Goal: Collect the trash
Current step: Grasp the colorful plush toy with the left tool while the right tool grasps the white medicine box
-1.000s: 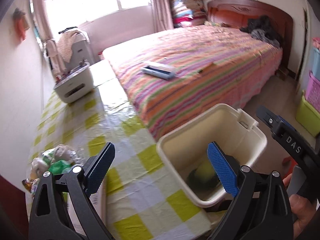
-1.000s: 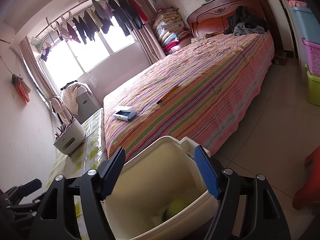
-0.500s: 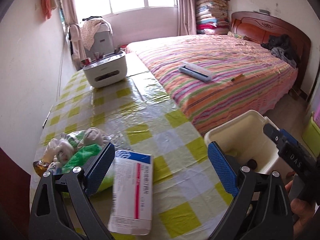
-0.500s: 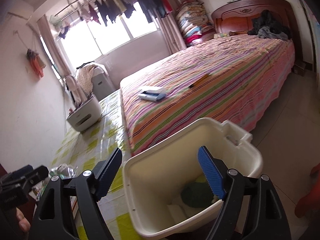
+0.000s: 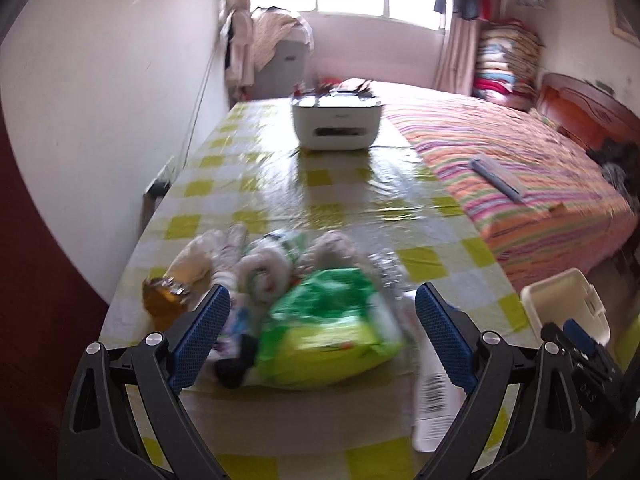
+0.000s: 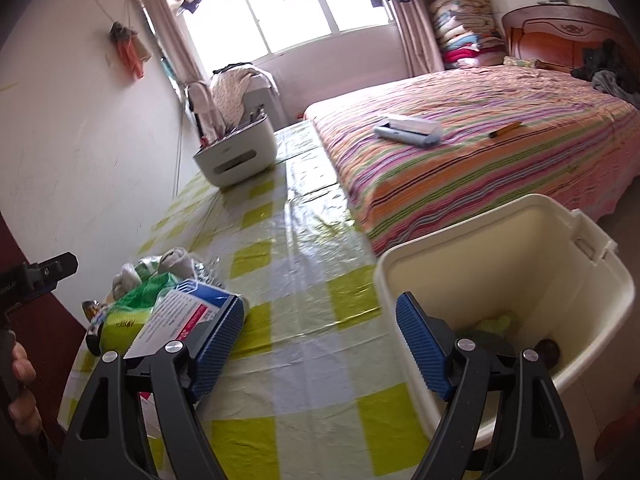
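Left wrist view: left gripper (image 5: 322, 334) jaws apart, nothing between the pads, hanging just above the near end of the trash pile (image 5: 280, 280) on the desk (image 5: 340, 200). Green-yellow soft pack (image 5: 328, 336) lies right between the jaws; looks light, squashy, slick film, so pinch across its middle, not a loose corner. Behind it: crumpled white wrappers, clear plastic, an amber wrapper (image 5: 164, 300) at the left, all blurred. Flat carton (image 5: 434, 404) with a barcode lies beside the pack on the right; stiff, light, take it by the long edges. Right wrist view: right gripper (image 6: 320, 346) jaws apart, empty, over the desk's near right edge. Cream bin (image 6: 592, 272) stands off the desk's right side, some scraps already inside. White printer (image 6: 236, 156) sits far on the desk, striped bed (image 6: 480, 160) beyond.
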### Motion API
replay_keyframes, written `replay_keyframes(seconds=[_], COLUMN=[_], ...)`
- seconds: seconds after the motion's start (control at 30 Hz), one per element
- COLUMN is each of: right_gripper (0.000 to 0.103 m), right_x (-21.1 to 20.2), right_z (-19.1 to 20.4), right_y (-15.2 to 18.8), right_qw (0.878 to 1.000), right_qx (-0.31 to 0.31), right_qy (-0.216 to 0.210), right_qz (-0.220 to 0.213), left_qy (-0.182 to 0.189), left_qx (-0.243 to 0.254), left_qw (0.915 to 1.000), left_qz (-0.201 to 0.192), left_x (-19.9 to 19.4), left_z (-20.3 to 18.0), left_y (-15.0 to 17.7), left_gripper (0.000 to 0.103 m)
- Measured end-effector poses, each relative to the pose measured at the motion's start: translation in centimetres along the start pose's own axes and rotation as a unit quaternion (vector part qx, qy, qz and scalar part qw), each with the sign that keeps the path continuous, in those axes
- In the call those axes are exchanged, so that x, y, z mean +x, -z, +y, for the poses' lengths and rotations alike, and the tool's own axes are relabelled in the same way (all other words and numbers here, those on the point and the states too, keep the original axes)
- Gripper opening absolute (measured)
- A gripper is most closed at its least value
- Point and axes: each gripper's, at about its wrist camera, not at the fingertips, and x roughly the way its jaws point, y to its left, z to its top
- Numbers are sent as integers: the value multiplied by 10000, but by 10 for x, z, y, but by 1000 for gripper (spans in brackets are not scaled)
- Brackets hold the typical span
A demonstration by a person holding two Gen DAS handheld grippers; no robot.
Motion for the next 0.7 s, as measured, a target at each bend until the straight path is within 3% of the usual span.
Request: replay_keyframes(seconds=[0.13, 0.27, 0.47, 0.63, 0.7], right_gripper=[76, 76, 76, 76, 76], right_x=[5, 11, 14, 16, 17], right_z=[16, 23, 31, 34, 36], right_y=[5, 5, 6, 7, 7], right_qw=[9999, 9997, 9994, 9990, 9988], right_qx=[-112, -99, -118, -118, -115], right_qy=[-89, -200, -310, -390, -444], right_qz=[25, 101, 119, 167, 193], left_qy=[-71, 57, 495, 574, 582], left_qx=[-528, -745, -962, -1214, -1285], left_qw=[9975, 9932, 9830, 9749, 9733], left_qz=[462, 891, 1482, 1776, 1810], left_x=[25, 50, 81, 100, 102], left_z=[52, 79, 94, 101, 104], left_y=[-2, -1, 8, 14, 15], left_gripper=[92, 92, 92, 91, 86])
